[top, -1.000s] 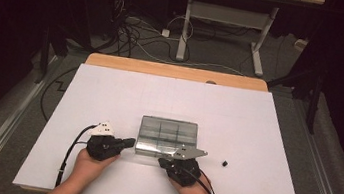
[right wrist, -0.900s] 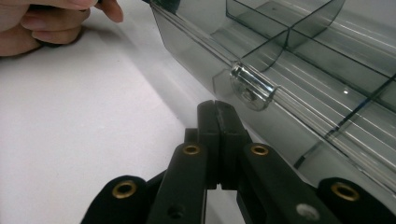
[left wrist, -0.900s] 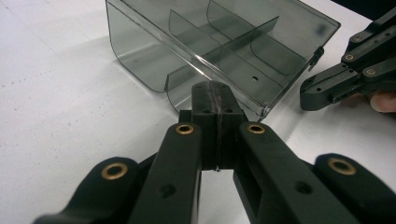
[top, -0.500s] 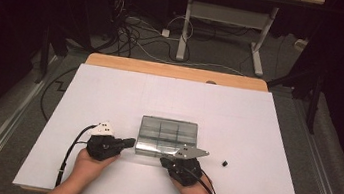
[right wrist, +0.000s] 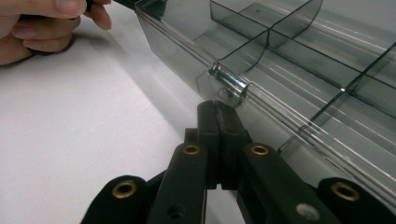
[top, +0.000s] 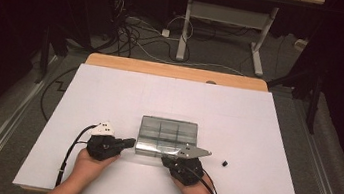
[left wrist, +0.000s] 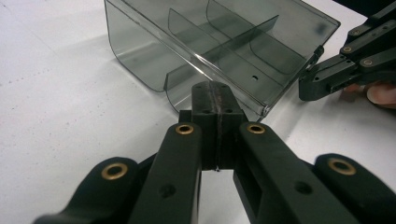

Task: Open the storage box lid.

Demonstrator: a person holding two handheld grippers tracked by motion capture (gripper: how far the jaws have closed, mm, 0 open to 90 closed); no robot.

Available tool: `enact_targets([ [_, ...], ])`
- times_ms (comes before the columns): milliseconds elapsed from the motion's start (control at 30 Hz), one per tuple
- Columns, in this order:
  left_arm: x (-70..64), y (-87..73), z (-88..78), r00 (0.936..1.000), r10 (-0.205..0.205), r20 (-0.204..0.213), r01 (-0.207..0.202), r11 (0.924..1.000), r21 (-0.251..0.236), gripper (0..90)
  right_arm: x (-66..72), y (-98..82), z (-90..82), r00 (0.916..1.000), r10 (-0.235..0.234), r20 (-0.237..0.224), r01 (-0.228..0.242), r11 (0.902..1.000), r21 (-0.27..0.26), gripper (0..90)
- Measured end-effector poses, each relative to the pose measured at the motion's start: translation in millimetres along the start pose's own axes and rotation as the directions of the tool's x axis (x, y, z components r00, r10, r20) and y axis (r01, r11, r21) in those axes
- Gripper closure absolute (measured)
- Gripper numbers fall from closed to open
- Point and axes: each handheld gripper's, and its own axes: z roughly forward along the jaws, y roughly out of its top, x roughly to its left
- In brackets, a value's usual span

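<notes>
A smoky clear plastic compartment box [top: 167, 134] lies on the white table top, its dividers visible. My left gripper [top: 130, 143] is shut, with its tips at the box's front left corner; in the left gripper view the closed tips [left wrist: 215, 91] rest against the lower edge of the box [left wrist: 224, 37]. My right gripper [top: 165, 159] is also shut, at the box's front edge. In the right gripper view its tips [right wrist: 217, 108] sit just below a small clear latch [right wrist: 229, 84] on the box [right wrist: 303, 60]. Nothing shows between either pair of jaws.
A small black piece [top: 225, 163] lies on the white table [top: 258, 118] right of the right hand. A wooden strip [top: 173, 71] borders the far edge. Cables and a desk frame [top: 221, 15] stand on the dark floor beyond.
</notes>
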Motion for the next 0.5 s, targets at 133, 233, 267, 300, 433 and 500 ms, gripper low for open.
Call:
enact_targets([
  [133,0.0,-0.1,0.2,1.0000,0.001,-0.001,-0.001,1.0000,0.001,87.4,-0.3,0.0,-0.8,1.0000,-0.005,-0.003,0.005,1.0000,-0.008,90.0],
  [233,-0.1,-0.1,0.4,1.0000,0.001,-0.002,-0.001,1.0000,0.002,87.4,-0.7,-0.1,-1.5,1.0000,-0.005,-0.006,0.005,0.9999,-0.013,90.0],
  [267,0.0,-0.1,0.3,1.0000,0.001,-0.001,-0.001,1.0000,0.002,87.4,-0.7,-0.1,-1.7,1.0000,-0.005,-0.007,0.005,0.9999,-0.015,90.0],
  [300,-0.1,-0.1,0.4,1.0000,0.000,-0.001,0.000,1.0000,0.002,87.4,-0.6,-0.1,-1.8,1.0000,-0.005,-0.008,0.005,0.9999,-0.016,90.0],
  [433,-0.1,-0.2,0.4,1.0000,0.001,-0.002,-0.001,1.0000,0.002,87.4,0.0,-0.2,-2.3,0.9999,-0.013,-0.009,0.013,0.9997,-0.021,90.0],
  [500,-0.2,-0.3,0.3,1.0000,0.002,-0.002,-0.002,1.0000,0.002,87.4,0.0,-0.3,-2.3,0.9999,-0.013,-0.009,0.012,0.9997,-0.021,90.0],
])
